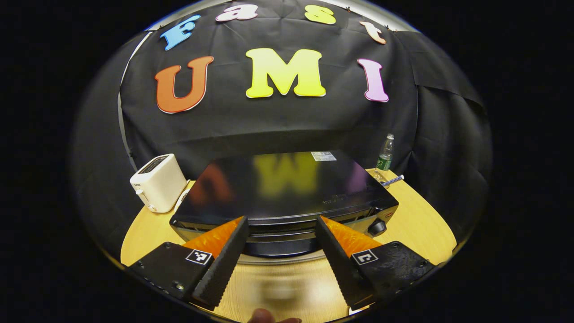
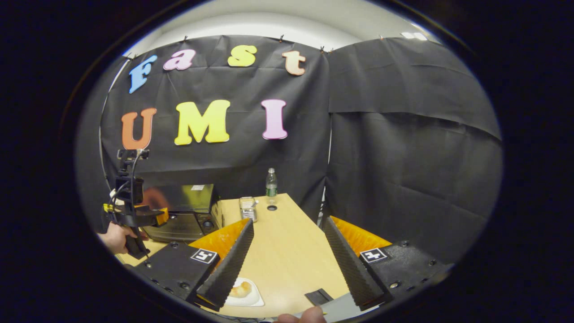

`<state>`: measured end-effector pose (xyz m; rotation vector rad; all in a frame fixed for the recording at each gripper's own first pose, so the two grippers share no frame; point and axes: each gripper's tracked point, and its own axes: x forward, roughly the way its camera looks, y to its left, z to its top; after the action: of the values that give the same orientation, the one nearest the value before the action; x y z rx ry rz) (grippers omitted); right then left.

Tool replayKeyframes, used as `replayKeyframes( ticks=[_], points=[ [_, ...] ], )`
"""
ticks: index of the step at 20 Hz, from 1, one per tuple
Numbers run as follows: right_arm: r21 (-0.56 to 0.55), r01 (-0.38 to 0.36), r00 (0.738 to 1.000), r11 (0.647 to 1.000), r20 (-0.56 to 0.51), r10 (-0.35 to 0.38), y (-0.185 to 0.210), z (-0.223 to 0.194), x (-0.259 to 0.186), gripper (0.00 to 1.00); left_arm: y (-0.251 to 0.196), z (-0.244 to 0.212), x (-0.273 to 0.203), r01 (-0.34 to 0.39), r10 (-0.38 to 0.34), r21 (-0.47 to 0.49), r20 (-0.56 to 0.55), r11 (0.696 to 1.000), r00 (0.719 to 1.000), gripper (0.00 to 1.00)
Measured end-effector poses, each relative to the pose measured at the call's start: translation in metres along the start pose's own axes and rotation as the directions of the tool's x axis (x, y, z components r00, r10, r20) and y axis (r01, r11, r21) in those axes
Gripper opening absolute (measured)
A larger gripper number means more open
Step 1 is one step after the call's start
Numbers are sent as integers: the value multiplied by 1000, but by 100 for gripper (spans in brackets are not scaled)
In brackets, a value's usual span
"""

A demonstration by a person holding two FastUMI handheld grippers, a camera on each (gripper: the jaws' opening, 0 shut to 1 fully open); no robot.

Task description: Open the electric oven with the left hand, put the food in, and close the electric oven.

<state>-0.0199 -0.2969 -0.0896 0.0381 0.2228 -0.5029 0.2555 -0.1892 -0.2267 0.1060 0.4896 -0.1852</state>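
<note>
Black cloth walled the booth behind a light wooden table (image 1: 417, 215), on which the electric oven (image 1: 287, 188) sat with its door closed and its glossy dark top mirroring the wall. In the left gripper view the left gripper (image 1: 281, 224) was just in front of the oven's upper front edge, jaws spread wide with nothing between them, one finger to each side of the middle of the door; a round knob (image 1: 377, 227) showed at the oven's right front. A white toaster (image 1: 158, 183) stood left of the oven and a clear plastic bottle (image 1: 385, 154) behind its right corner. In the right gripper view the right gripper (image 2: 288, 226) was over the open tabletop, jaws likewise wide apart and empty. The food (image 2: 241, 290), a pale golden pastry, lay on a small white plate (image 2: 251, 299) at the near table edge, partly behind this gripper's left finger and well apart from the oven. Farther left, a hand (image 2: 115, 237) held the left gripper before the oven's front.
</note>
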Motion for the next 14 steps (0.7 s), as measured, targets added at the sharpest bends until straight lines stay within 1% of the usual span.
replayKeyframes(
  ticks=[5,7,8,10,11,13,14],
  points=[
    [4,-4,1000,1000,-8,5,0,-9,-12,99,-3,-16,-20,20,-19,19,-47,1000,999,98],
    [6,-7,1000,1000,-15,7,0,-13,-18,99,-3,-27,-29,31,-30,11,-80,999,996,100],
    [5,-8,1000,1000,-16,8,-1,-14,-21,100,-6,-33,-33,43,-43,-2,-101,999,994,98],
    [1,-10,1000,1000,-18,10,0,-16,-26,100,-12,-48,-43,73,-79,-47,-154,996,985,98],
    [-1,-10,1000,1000,-18,10,-1,-17,-29,100,-13,-57,-47,74,-88,-79,-185,994,979,98],
    [-4,-9,1000,1000,-21,9,-1,-18,-33,100,-8,-83,-48,53,-75,-95,-252,994,965,98],
    [-7,-11,1000,1000,-23,10,-1,-19,-35,100,-8,-93,-48,54,-81,-104,-278,993,957,98]
  ],
)
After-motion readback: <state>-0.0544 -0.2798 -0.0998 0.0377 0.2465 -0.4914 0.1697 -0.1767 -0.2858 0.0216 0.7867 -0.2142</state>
